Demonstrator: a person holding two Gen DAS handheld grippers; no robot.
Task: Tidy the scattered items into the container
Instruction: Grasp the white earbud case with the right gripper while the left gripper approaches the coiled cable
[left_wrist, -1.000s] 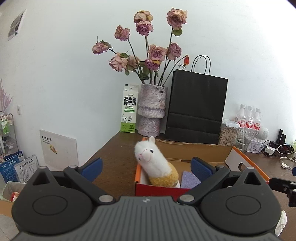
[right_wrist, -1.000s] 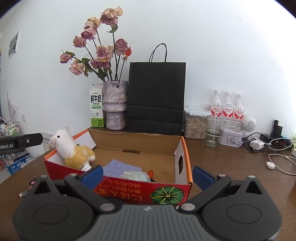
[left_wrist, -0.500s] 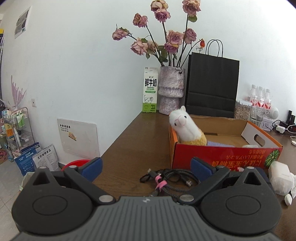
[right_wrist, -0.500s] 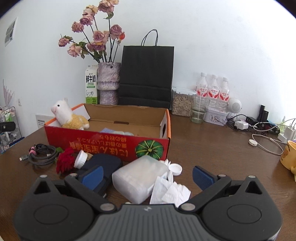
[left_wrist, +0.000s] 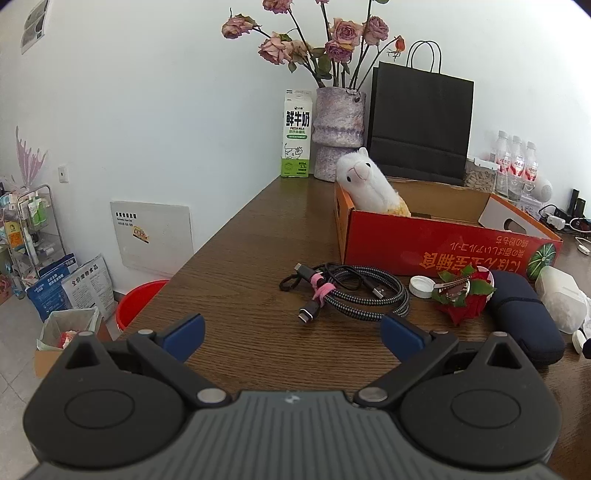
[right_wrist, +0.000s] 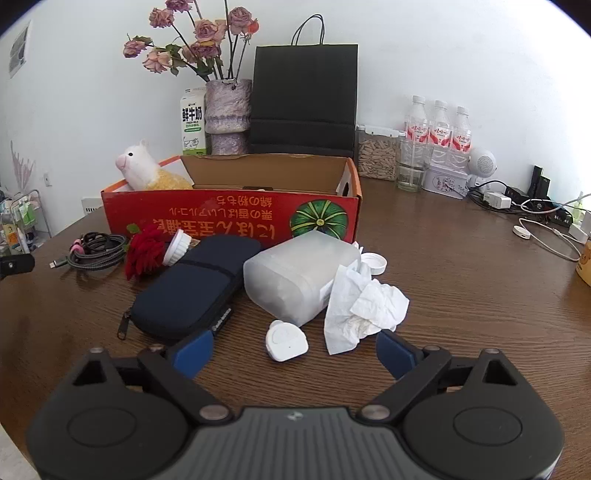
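Now both grippers have dipped toward the clutter before the red box (right_wrist: 229, 218): the right gripper (right_wrist: 293, 349), spread but just narrowing, straddles a small white case (right_wrist: 286, 340), untouched. The left gripper (left_wrist: 291, 332) hangs spread short of the cable bundle (left_wrist: 347, 290) near the counter's left edge, so nothing is picked up yet.

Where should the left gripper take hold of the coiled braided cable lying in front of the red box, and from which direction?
Grip the cable bundle at the pink tie, where the loops are bound into one narrow bunch. The open left gripper would best come down from above, jaws straddling the bunch crosswise, since the coil lies flat on the table with nothing standing proud.
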